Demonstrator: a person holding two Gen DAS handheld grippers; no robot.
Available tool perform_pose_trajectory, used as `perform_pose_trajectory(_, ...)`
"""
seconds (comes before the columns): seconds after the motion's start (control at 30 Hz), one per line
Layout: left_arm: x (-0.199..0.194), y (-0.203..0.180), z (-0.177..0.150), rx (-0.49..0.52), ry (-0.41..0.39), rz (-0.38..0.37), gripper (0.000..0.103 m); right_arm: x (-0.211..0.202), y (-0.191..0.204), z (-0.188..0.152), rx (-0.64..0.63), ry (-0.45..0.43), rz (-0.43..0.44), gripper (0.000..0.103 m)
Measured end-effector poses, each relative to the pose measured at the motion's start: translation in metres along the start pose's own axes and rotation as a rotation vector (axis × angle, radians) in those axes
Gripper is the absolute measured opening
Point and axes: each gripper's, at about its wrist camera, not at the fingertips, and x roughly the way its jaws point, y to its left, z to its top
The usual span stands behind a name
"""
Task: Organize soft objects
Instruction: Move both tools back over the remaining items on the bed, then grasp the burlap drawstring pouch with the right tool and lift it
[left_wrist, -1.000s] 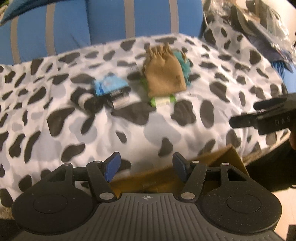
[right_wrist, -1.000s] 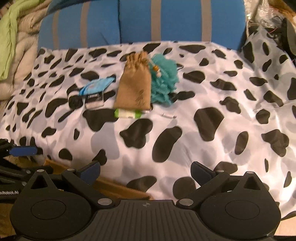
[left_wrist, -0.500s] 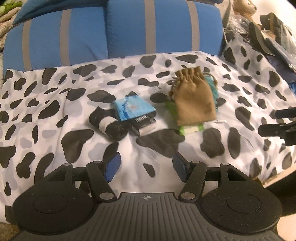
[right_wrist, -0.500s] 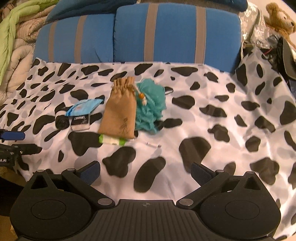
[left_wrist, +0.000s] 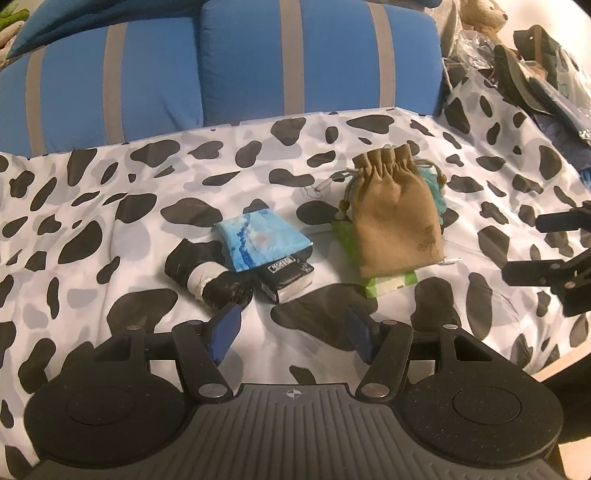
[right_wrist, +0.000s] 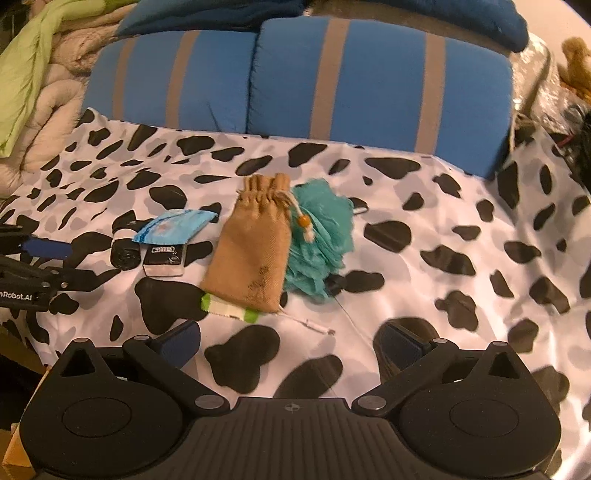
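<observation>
A cow-print sheet (left_wrist: 110, 229) (black blotches on white) covers a bed before blue striped cushions (left_wrist: 295, 62). Left to right: rolled black sock (left_wrist: 207, 277), glossy blue pouch (left_wrist: 264, 240), tan drawstring bag (left_wrist: 397, 218), frilly teal pouf (right_wrist: 321, 236). Left gripper (left_wrist: 291, 334) and right gripper (right_wrist: 291, 345) hover spread apart, empty.

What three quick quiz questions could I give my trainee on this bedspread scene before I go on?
1. True or false: the tan drawstring pouch lies partly on top of the green-and-white packet.
2. Which thing touches the pouch's right side in the right wrist view? A) teal mesh sponge B) black sock roll C) blue patterned pouch
3. Fill in: both the left tongs and the right tongs are ____ and hold nothing.

Key: 1 true; 2 A; 3 open.
</observation>
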Motion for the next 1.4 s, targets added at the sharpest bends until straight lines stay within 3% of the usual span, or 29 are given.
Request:
perform_pose_trajectory(0.57, 0.019, 0.016, 0.019, -0.025, -0.01, 0.012, 0.061, 0.035, 0.005, 0.028, -0.048, -0.032, 0.07, 0.102)
perform_pose_trajectory(0.8, 0.019, 0.023, 0.022, -0.042, -0.01, 0.018, 0.061, 0.053, 0.011, 0.037, -0.085, -0.015, 0.118, 0.091)
perform_pose_trajectory(0.97, 0.015, 0.023, 0.026, -0.05, -0.019, 0.007, 0.061, 0.066, 0.013, 0.045, -0.067, -0.005, 0.137, 0.088)
perform_pose_trajectory(1.13, 0.013, 0.024, 0.027, -0.045, -0.018, 0.011, 0.061, 0.08, 0.014, 0.05, -0.045, 0.018, 0.157, 0.077)
perform_pose_trajectory(1.4, 0.013, 0.035, 0.029, -0.092, 0.005, 0.01, 0.061, 0.099, 0.005, 0.055, 0.02, 0.047, 0.117, 0.074)
